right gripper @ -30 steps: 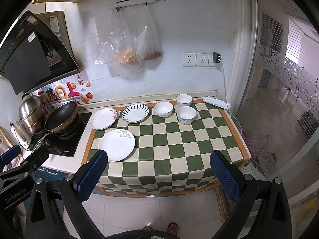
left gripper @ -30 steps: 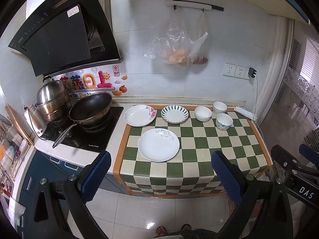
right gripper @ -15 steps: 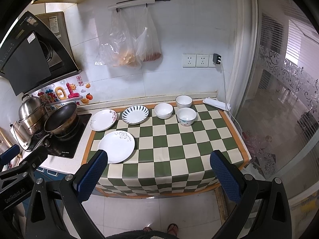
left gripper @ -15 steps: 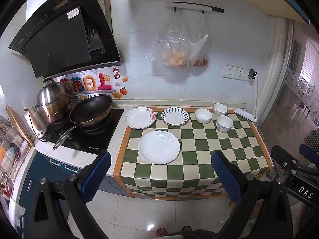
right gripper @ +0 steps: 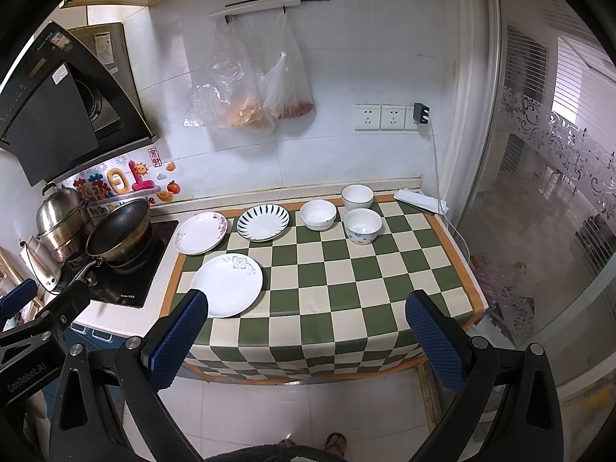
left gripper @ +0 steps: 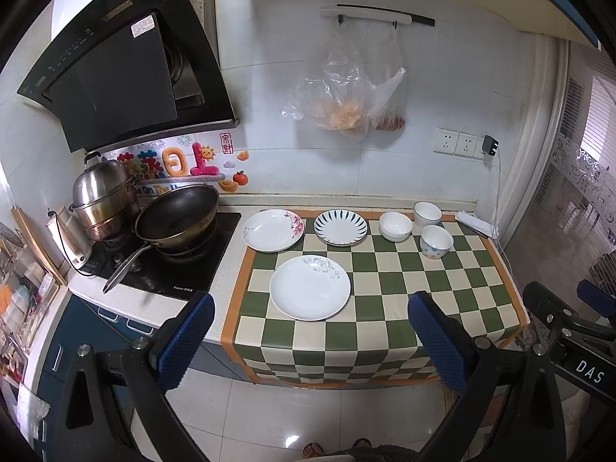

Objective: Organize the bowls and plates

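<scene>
Left gripper [left gripper: 311, 340] and right gripper [right gripper: 306, 340] were spread wide, holding nothing; ahead of the fingers lay a large plate [left gripper: 310, 287] and bowls [right gripper: 362, 225] beyond it.

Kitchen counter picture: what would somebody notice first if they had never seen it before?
The green and white checkered mat grabs the eye first, with three plates and three bowls spread on it. The big white plate lies nearest, alone at the front left. To the left, a dark wok sits on the stove, and both grippers' blue fingers are spread wide, holding nothing.
</scene>
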The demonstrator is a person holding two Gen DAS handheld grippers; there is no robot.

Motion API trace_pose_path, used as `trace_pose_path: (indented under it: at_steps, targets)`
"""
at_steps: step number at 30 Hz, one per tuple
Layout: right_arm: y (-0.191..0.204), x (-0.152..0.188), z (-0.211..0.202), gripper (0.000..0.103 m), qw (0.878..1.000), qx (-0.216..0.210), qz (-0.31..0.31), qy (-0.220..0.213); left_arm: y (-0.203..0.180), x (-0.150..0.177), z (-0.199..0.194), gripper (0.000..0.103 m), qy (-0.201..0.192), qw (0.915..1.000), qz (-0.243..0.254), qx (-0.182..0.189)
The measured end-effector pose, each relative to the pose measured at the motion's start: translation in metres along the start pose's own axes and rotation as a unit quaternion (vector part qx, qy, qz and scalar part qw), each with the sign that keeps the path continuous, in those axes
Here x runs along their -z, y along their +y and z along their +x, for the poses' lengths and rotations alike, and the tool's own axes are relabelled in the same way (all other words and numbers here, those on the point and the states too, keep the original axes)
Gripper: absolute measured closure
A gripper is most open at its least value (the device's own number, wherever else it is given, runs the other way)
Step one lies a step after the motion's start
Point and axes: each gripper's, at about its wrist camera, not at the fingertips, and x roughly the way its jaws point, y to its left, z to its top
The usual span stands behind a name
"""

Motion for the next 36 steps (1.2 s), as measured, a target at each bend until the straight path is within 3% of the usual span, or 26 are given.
trace_pose_path:
  at_steps: [7, 10, 15, 20, 26, 30, 36]
  targets:
    - [0.008, -0.008, 0.011, 0.000, 1.000, -0.005, 0.006, 0.005, 0.001, -0.002, 0.003, 0.000, -0.001, 1.0000, 0.002, -0.002]
    - [0.014, -0.007, 0.029, 0.000, 1.000, -0.028, 0.008, -0.001, 0.013, -0.016, 0.022, 0.000, 0.001, 0.9998, 0.008, -0.017]
    - [0.027, 0.006, 0.094, 0.000, 0.996, -0.065, 0.020, 0.050, 0.046, -0.014, 0.087, 0.000, 0.018, 0.9988, 0.006, -0.045]
    - [0.042, 0.023, 0.186, 0.000, 0.989, -0.091, 0.027, 0.116, 0.081, -0.005, 0.178, 0.000, 0.088, 0.9939, -0.015, -0.065]
    - [0.052, 0.033, 0.313, 0.000, 0.973, -0.116, 0.044, 0.196, 0.113, 0.012, 0.284, 0.000, 0.187, 0.9792, -0.066, -0.042]
    - [0.055, 0.032, 0.403, 0.001, 0.955, -0.143, 0.065, 0.251, 0.121, 0.019, 0.353, 0.002, 0.240, 0.9662, -0.088, -0.035]
    - [0.061, 0.036, 0.514, 0.007, 0.927, -0.166, 0.083, 0.327, 0.123, 0.031, 0.448, 0.018, 0.314, 0.9420, -0.115, -0.027]
